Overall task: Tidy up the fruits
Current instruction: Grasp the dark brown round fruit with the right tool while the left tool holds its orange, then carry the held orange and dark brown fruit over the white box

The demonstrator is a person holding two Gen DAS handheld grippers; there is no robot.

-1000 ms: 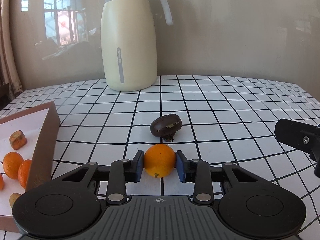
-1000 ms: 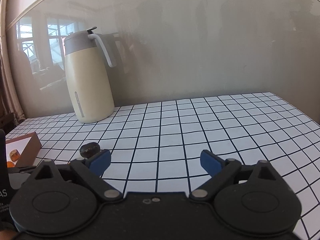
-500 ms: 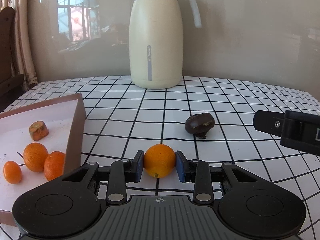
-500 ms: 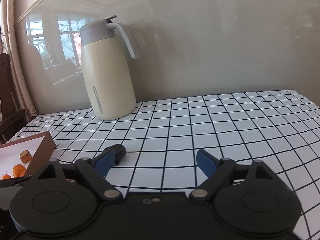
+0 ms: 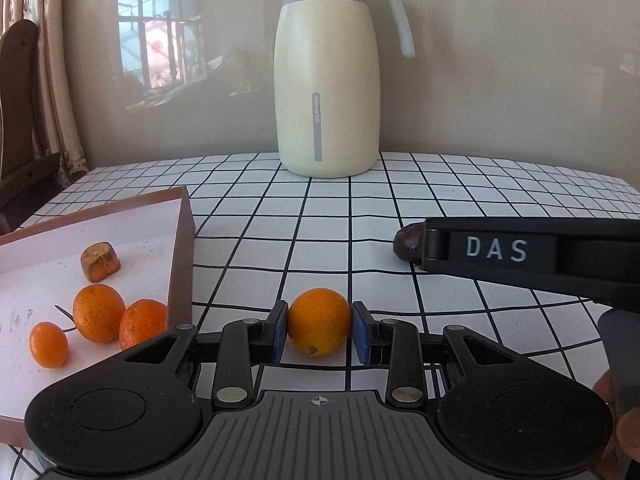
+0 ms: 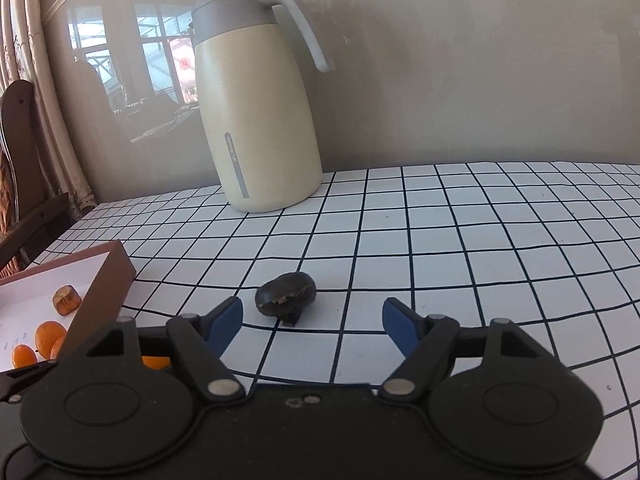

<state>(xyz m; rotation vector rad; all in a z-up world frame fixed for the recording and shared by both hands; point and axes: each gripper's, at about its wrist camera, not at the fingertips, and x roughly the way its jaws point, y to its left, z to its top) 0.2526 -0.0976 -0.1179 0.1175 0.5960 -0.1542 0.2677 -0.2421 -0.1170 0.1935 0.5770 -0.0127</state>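
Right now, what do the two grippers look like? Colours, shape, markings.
Both are black plastic. The left gripper and the right gripper each have two round housings, linkage arms with silver rivets and blue pads. The right gripper's side carries white "DAS" lettering. No cables show.

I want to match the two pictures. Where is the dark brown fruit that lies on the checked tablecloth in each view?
Left wrist view: the dark brown fruit is at mid-right, half hidden behind the black bar of the right hand-held gripper.
Right wrist view: the dark brown fruit is just below centre, a little beyond the blue fingertips, nearer the left one.
Shared landmark: the cream thermos jug stands at the back of the table in both.
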